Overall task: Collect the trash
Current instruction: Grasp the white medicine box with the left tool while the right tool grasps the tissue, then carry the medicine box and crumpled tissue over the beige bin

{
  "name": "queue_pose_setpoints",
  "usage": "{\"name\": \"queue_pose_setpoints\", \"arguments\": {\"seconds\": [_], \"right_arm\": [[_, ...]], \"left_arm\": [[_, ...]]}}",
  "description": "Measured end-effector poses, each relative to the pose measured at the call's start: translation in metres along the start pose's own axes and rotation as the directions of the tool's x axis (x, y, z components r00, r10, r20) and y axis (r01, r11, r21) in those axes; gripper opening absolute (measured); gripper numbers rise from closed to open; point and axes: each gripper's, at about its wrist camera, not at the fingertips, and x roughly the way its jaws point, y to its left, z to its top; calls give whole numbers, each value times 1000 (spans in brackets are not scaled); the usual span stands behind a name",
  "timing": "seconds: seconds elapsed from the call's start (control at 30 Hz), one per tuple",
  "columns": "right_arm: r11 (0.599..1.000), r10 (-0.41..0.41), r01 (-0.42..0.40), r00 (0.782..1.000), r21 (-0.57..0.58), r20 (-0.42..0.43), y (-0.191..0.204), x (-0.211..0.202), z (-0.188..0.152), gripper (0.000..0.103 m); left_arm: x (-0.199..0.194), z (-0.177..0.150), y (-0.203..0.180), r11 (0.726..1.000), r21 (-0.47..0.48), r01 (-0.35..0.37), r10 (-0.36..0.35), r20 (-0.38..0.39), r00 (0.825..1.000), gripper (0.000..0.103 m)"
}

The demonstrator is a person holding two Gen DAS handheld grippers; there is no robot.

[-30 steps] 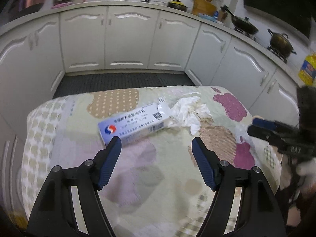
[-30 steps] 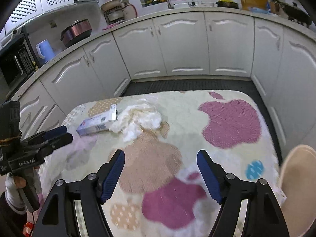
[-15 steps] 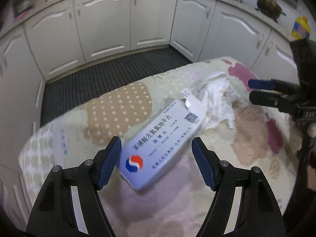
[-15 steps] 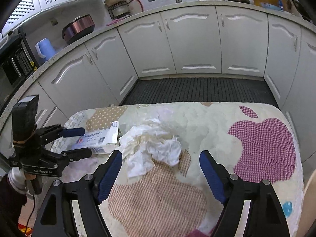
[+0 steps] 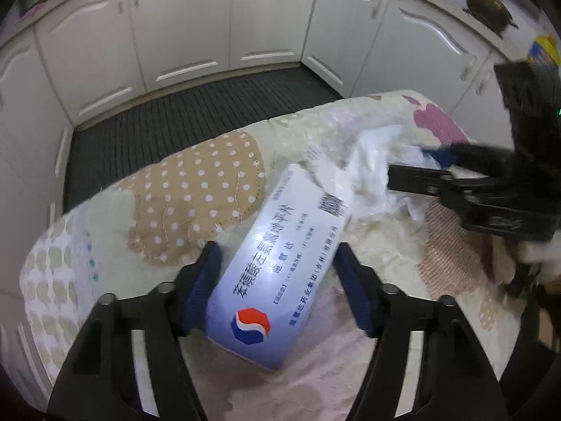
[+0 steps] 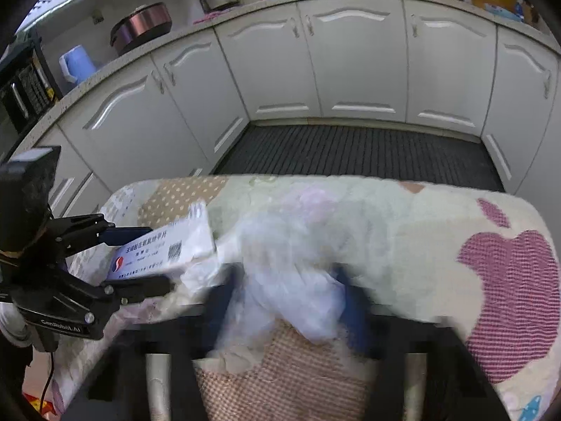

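A pale blue medicine box lies on the patterned blanket, its length running between my left gripper's fingers. My left gripper is closing, and both blue pads touch the box's long sides. In the right wrist view the same gripper clamps the box from above and below. A crumpled white tissue sits just right of the box. My right gripper, blurred by motion, is closing with the tissue bunched between its pads. The left wrist view shows it pinching the tissue.
White kitchen cabinets curve around a dark ribbed floor mat beyond the blanket's far edge. Pots and a yellow bottle stand on the counter at the right. A purple apple patch marks the blanket's right side.
Both grippers moved forward and down onto the trash. The left jaws narrowed around the box, which is now between the pads. The right jaws snapped in on the tissue.
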Motion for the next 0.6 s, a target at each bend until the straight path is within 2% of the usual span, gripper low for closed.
{"name": "queue_pose_setpoints", "arguments": {"seconds": [0.1,0.17,0.33,0.47,0.6], "right_arm": [[1000,21,-20,999,-8,26,2,-12,-7,19],[1000,29,-28,998,-15,58,2,-30,-13,19],[999,44,-43,994,-8,96,-1,-70,-33,18],[999,36,-37,994,11,103,-7,-95,-58,18],[999,18,-22,994,37,104,-13,-114,-81,18]], "left_arm": [[-9,-9,-4,998,-69,-2,3,22,1000,51],[-18,-18,-10,994,-113,10,-4,47,999,47],[-37,-40,-38,985,-173,6,12,102,995,45],[-48,-56,-69,984,-178,-6,32,145,989,44],[-50,-65,-94,982,-189,4,25,152,988,44]]}}
